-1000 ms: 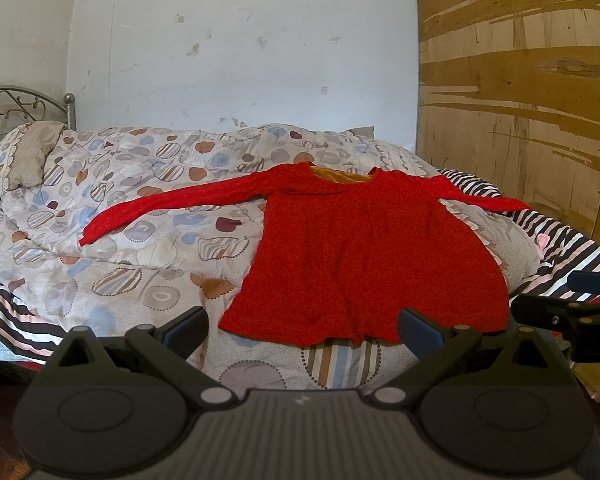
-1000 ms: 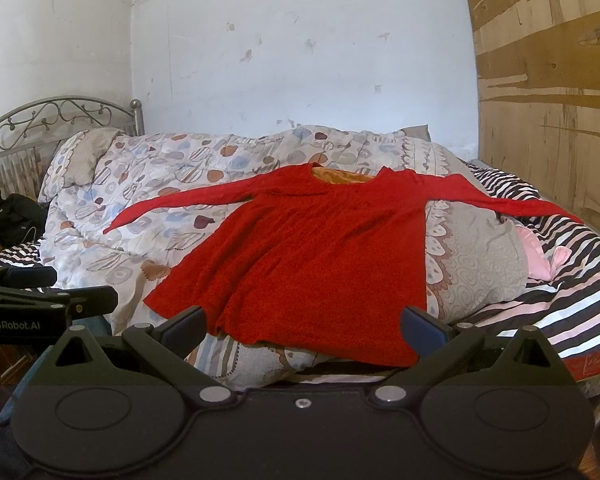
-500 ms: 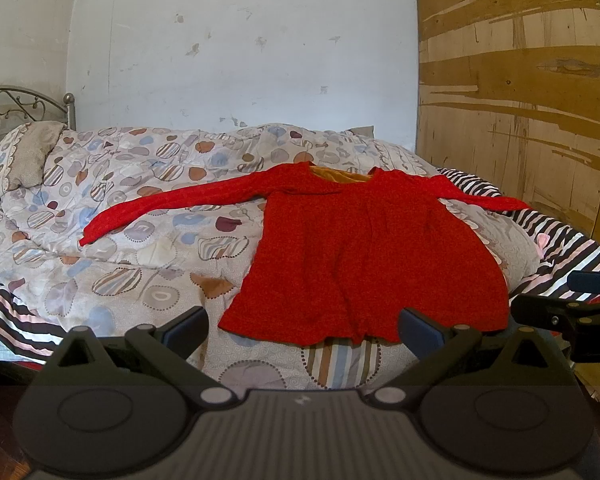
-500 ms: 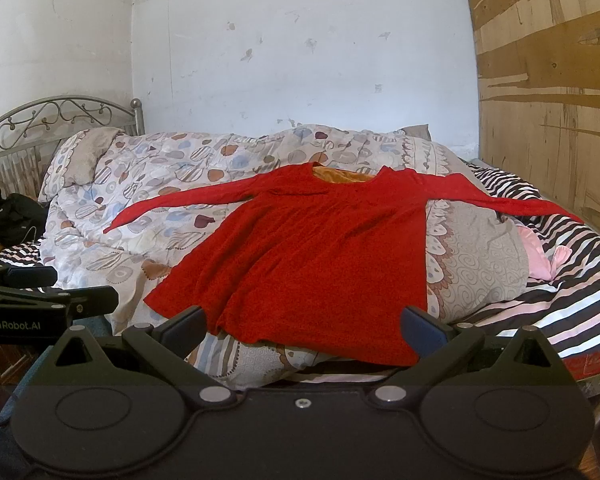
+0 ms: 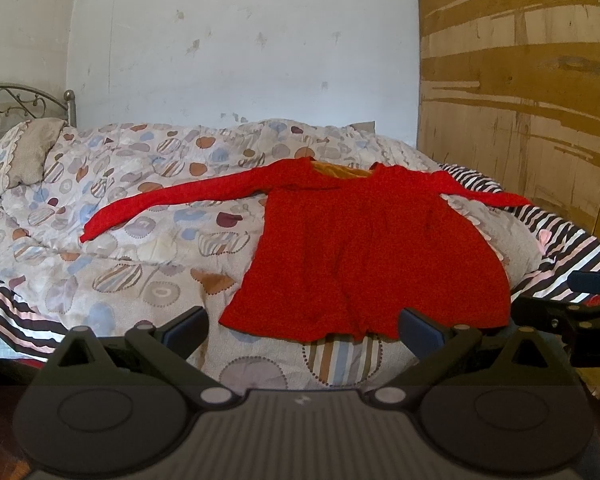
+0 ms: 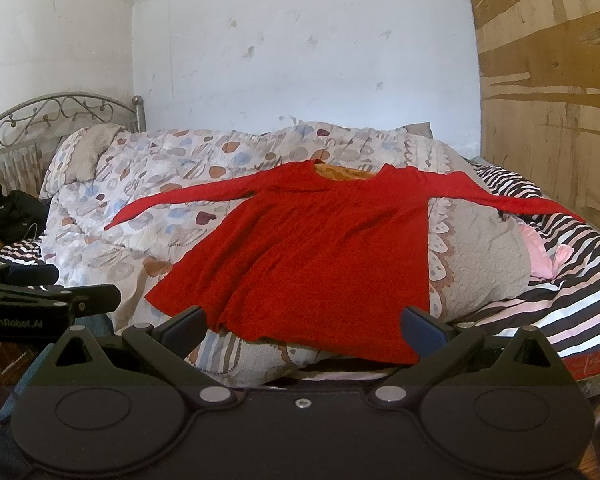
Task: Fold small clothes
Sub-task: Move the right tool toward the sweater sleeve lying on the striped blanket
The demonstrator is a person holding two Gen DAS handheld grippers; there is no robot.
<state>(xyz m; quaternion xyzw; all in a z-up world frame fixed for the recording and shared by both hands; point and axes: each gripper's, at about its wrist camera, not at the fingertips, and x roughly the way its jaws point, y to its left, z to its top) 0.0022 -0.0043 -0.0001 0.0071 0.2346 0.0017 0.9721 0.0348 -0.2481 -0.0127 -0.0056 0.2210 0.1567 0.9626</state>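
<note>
The left gripper [image 5: 302,326] had its fingers wide apart and held nothing. Past its fingers, a red top [image 5: 364,248] lay flat on a spotted blanket [image 5: 140,256], both sleeves spread out. The right gripper [image 6: 304,326] also had its fingers wide apart and empty, with the top's bottom edge just past them.

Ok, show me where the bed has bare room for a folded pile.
Free: the patterned quilt between the red top's left sleeve and the pillow. The striped sheet beyond the pink cloth is narrower. The middle is taken by the spread top.
</note>
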